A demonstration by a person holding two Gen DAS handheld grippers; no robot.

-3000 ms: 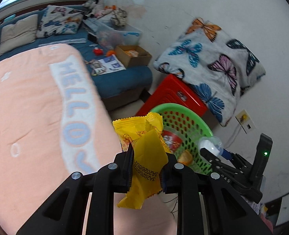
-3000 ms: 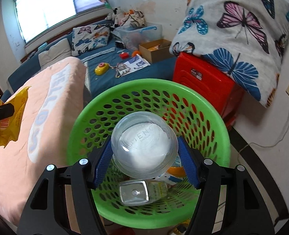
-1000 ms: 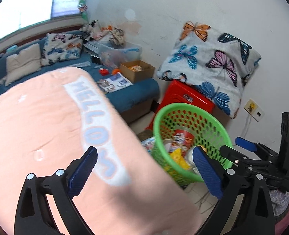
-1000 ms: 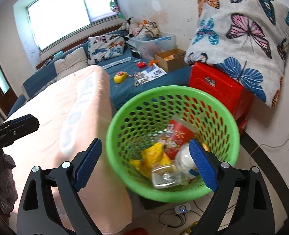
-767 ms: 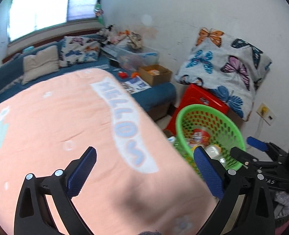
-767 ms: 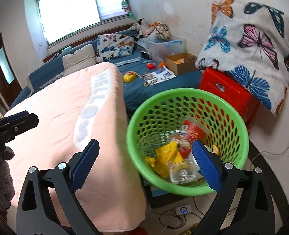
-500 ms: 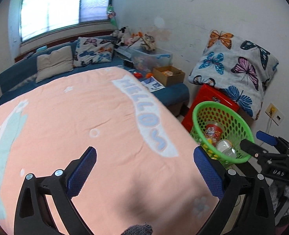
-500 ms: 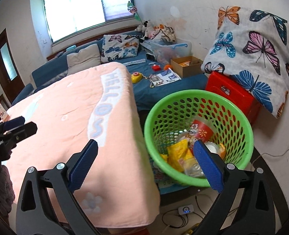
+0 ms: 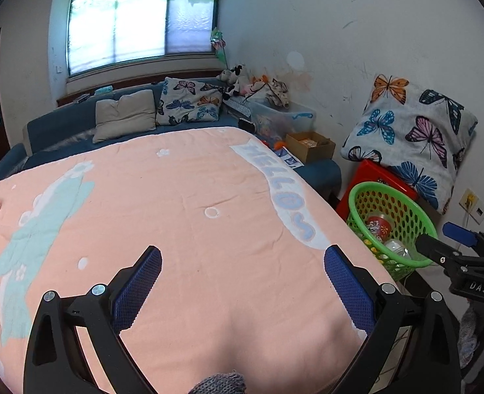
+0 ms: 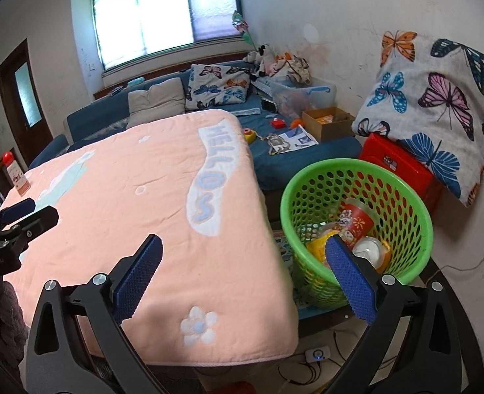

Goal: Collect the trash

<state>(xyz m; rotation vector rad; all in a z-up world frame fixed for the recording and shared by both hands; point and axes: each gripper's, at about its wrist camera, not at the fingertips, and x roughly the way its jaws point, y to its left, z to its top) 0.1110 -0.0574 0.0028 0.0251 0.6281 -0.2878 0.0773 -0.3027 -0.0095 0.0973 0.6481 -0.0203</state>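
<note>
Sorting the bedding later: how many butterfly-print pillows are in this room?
2. One butterfly pillow leans on the blue sofa under the window; a larger one rests on the red stool behind the green basket. Others may be hidden.

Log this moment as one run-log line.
left gripper: open, empty | right gripper: open, empty | green perforated plastic basket: holds yellow wrapper, red cup, clear bottle
</note>
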